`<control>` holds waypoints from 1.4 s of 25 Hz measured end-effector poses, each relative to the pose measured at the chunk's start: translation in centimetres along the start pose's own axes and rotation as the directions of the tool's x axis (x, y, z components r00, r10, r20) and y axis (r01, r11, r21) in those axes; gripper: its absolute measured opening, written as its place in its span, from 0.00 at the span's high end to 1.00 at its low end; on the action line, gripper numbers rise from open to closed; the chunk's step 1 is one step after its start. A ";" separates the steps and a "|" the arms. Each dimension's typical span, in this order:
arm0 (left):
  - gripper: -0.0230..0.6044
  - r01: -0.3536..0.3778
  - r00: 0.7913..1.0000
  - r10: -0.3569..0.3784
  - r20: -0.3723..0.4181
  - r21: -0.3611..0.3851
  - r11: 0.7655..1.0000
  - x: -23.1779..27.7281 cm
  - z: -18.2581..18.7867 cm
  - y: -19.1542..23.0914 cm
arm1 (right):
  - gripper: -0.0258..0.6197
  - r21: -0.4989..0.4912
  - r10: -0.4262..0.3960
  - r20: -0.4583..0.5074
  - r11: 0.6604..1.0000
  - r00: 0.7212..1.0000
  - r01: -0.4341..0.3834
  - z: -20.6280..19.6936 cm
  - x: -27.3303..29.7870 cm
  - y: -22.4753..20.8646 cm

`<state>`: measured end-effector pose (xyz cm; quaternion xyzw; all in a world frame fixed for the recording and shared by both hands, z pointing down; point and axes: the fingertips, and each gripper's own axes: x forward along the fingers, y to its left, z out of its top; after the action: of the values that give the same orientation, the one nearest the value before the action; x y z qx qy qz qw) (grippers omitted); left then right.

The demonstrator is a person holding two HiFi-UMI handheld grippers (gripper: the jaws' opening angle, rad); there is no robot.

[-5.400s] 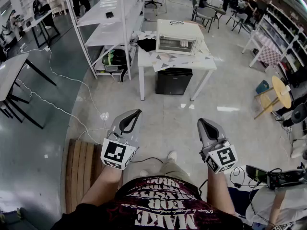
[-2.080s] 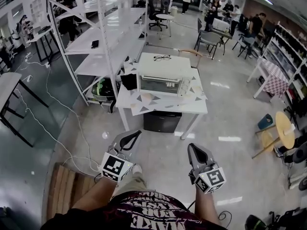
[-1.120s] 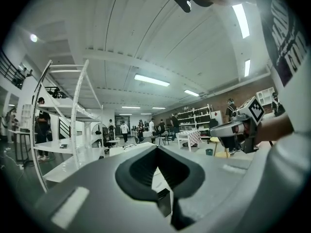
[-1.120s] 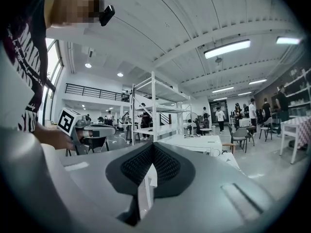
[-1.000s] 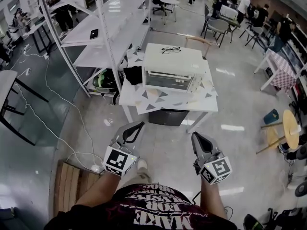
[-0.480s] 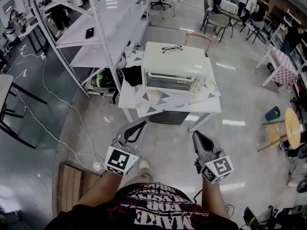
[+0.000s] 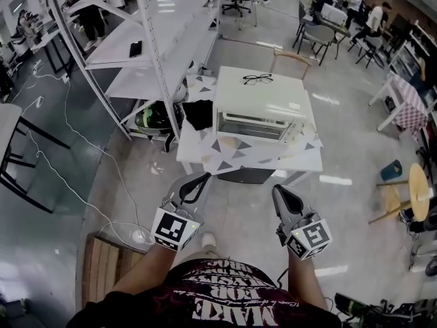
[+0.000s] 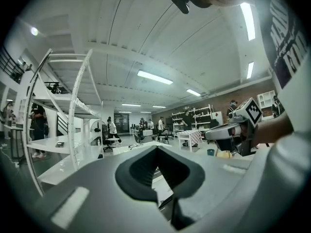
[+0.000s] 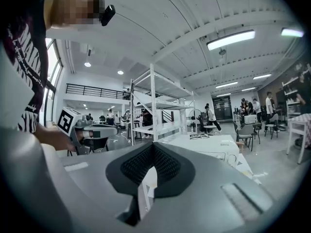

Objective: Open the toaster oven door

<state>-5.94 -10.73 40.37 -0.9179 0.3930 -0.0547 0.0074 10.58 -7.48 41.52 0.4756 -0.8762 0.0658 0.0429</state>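
Observation:
The white toaster oven stands on a white table covered by a triangle-patterned cloth. Its glass door faces me and is closed. A pair of glasses lies on its top. My left gripper and right gripper hang over the floor, well short of the table, both shut with nothing in them. In the right gripper view the oven top shows beyond the shut right gripper. The left gripper view shows the left gripper with its jaws together.
A tall white shelf rack stands left of the table, with a black cloth on the table's left end. A dark box sits under the table. A wooden pallet and floor cables lie at the left, a yellow stool at the right.
The table and oven have come nearer and grown larger in the head view as the person walked toward them. Both grippers stay shut in the same carried pose.

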 end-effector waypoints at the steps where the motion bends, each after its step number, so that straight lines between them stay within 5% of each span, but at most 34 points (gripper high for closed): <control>1: 0.96 0.004 1.000 -0.004 -0.003 -0.003 1.000 0.2 -0.1 0.3 | 0.92 -0.004 0.003 -0.001 1.000 1.000 -0.003 0.1 0.5 0.1; 15: 0.96 0.091 0.994 -0.091 0.067 -0.005 0.996 3.6 0.7 3.2 | 0.92 -0.009 -0.064 -0.003 0.998 0.998 0.064 1.2 3.7 -0.9; 26: 0.96 0.145 0.989 -0.144 0.029 -0.027 0.989 4.2 -0.1 2.7 | 0.92 0.016 -0.108 -0.002 0.994 0.994 0.108 1.2 2.9 -1.0; 35: 0.96 0.129 0.990 -0.127 0.056 -0.033 0.991 5.0 0.3 2.9 | 0.92 -0.002 -0.076 0.004 0.997 0.997 0.076 2.2 3.8 -1.9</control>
<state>-4.58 -16.38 40.39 -0.9423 0.3341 -0.0231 -0.0025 10.04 -12.00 40.03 0.5084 -0.8577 0.0621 0.0442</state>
